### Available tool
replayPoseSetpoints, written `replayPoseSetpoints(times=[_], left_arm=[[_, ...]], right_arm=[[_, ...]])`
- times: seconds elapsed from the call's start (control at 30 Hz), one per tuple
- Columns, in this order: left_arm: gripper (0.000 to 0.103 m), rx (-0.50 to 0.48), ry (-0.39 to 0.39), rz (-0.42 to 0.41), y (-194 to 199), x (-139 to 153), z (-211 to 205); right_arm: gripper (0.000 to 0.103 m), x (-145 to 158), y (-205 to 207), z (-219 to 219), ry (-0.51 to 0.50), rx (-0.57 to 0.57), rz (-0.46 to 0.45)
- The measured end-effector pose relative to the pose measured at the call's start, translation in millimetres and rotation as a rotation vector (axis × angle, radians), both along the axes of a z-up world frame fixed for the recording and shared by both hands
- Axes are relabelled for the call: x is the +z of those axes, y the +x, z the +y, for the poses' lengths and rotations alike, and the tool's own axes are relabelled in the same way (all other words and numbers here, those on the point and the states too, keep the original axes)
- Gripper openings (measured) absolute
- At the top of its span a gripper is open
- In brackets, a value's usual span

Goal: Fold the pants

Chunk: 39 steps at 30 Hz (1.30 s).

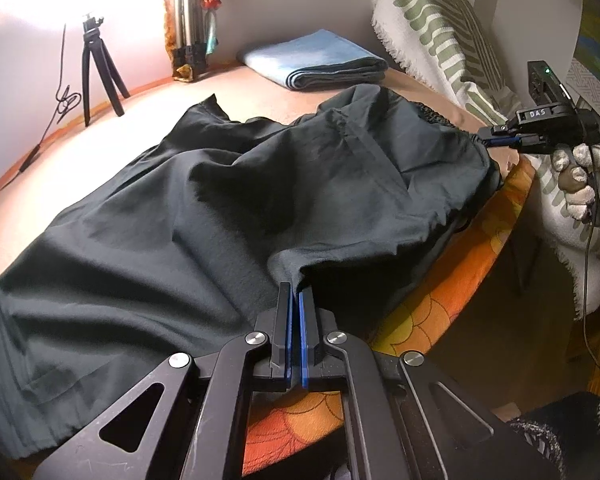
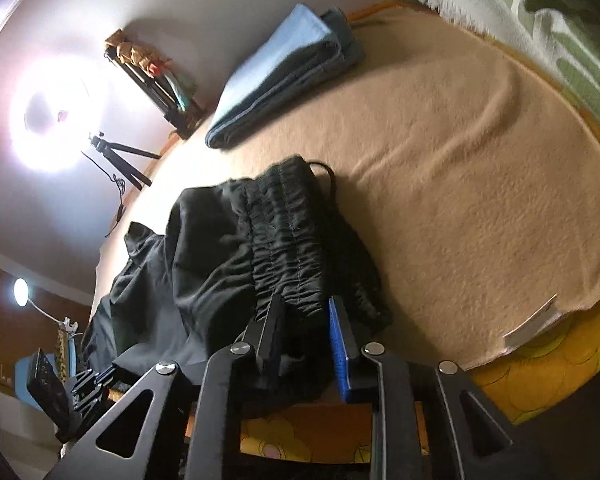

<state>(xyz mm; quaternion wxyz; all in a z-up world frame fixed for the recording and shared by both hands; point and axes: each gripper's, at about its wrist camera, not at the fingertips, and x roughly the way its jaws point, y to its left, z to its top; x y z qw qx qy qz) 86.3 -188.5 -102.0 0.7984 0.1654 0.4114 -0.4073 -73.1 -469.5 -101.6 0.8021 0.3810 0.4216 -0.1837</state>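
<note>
Lying across the tan blanket (image 2: 480, 184) of the bed are the black pants (image 1: 204, 208), rumpled, their gathered waistband (image 2: 288, 240) running along the bed's near edge, where an orange patterned sheet (image 1: 432, 304) is showing beneath the blanket.

The left tongs (image 1: 295, 300) are sitting clenched on a fold of the pants at that near edge, blue pads pressed together with cloth pinched between them. The right tongs (image 2: 306, 312) are reaching over the waistband end; their jaws are standing a little apart with the bunched elastic between them, and in the left wrist view their tips are meeting the waistband corner, so they appear to be gripping the cloth. A gloved hand (image 1: 580, 176) is holding their handle.

Beyond the pants, toward the wall, a folded blue towel (image 2: 284, 76) is resting well apart from them. To the right of the waistband, the blanket is stretching bare as far as its curved edge. A green-striped white throw (image 1: 432, 36) is rising behind that side. Left of the towel, a small tripod (image 1: 96, 68) with a bright ring light (image 2: 52, 116) is standing by the wall, its cable trailing along the bed's far edge.
</note>
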Motion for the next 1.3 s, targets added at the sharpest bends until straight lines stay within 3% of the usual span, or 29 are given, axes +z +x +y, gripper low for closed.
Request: replayPoseSetpoints(times=[0.07, 0.2, 0.27, 0.33, 0.47, 0.6, 0.83, 0.9, 0.97, 1.03, 1.1, 1.17, 1.3], left_arm=[[0.001, -0.001, 0.001, 0.002, 0, -1, 1], [0.001, -0.007, 0.008, 0.007, 0, -3, 1], [0.001, -0.009, 0.010, 0.006, 0, -3, 0], [0.001, -0.007, 0.011, 0.005, 0, -3, 0], [0.001, -0.003, 0.013, 0.009, 0, -4, 1], [0.001, -0.002, 0.014, 0.011, 1, -4, 0], [0.001, -0.007, 0.015, 0.014, 1, -4, 1], [0.001, -0.007, 0.016, 0.015, 2, -4, 1], [0.001, -0.007, 0.016, 0.014, 2, -4, 1], [0.001, -0.007, 0.016, 0.013, 1, -4, 1], [0.001, -0.007, 0.016, 0.015, 1, -4, 0], [0.001, -0.012, 0.017, 0.020, 1, -5, 0], [0.003, -0.052, 0.022, 0.056, -3, -8, -7]], right_arm=[[0.008, 8, -6, -5, -0.022, -0.015, -0.007], [0.009, 5, -16, -16, -0.020, -0.050, 0.000], [0.020, -1, -21, -21, 0.029, -0.075, -0.011], [0.055, -9, -24, -27, 0.086, -0.101, -0.011], [0.056, -19, -26, -26, 0.165, -0.113, -0.011], [0.059, -38, -27, -24, 0.326, -0.149, -0.060], [0.075, -52, -24, -23, 0.411, -0.233, -0.150], [0.075, -50, -18, -21, 0.384, -0.235, -0.144], [0.065, -50, -13, -19, 0.361, -0.240, -0.126], [0.038, -53, -7, -19, 0.364, -0.243, -0.119], [0.029, -51, -2, -15, 0.332, -0.251, -0.140], [0.024, -41, 4, -9, 0.261, -0.228, -0.145], [0.020, 9, 12, -2, 0.055, -0.187, -0.181]])
